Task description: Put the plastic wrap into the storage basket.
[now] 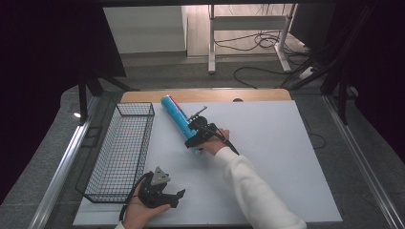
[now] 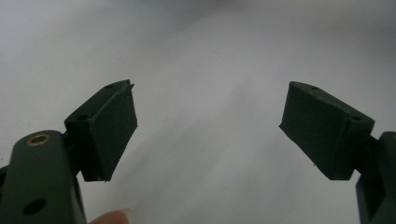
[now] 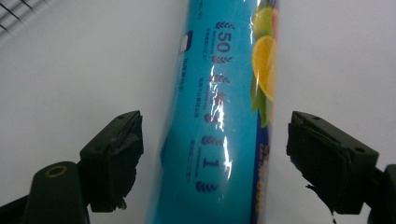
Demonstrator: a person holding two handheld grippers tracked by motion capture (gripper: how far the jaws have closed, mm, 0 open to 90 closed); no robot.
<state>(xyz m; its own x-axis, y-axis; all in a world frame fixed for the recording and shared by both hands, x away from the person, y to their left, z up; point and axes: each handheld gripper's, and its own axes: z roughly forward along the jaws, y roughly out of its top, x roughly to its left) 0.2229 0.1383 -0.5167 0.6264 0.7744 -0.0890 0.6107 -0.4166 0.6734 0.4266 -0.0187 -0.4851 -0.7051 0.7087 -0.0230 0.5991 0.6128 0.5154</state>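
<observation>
A white desk (image 1: 267,157) carries a blue roll (image 1: 177,119) and a wire basket (image 1: 122,152). The roll lies flat near the middle of the desk, a little toward 11 o'clock, and its long axis runs from about 11 o'clock down to 5 o'clock. The basket stands along the left edge of the desk, at 9 o'clock from the roll and apart from it.

The right gripper (image 1: 195,139) is over the near end of the roll, held by the right hand (image 1: 216,142) in a white sleeve (image 1: 253,191). In the right gripper view the jaws are wide open, one on each side of the roll (image 3: 219,121), and a gap shows between each pad and the wrapper — so the jaws hold nothing. The wrapper is glossy, with printed numbers and an orange slice on it. A corner of the basket (image 3: 18,11) shows at 10 o'clock in this view.

The left gripper (image 1: 173,198) is at the near edge of the desk, at about 7 o'clock from the roll and well apart from it, just beside the near right corner of the basket. The left hand (image 1: 138,210) holds it from below. In the left gripper view the jaws are spread wide with only the bare desk (image 2: 210,70) between them — they hold nothing. A fingertip (image 2: 112,217) shows at the bottom edge of that view.
</observation>
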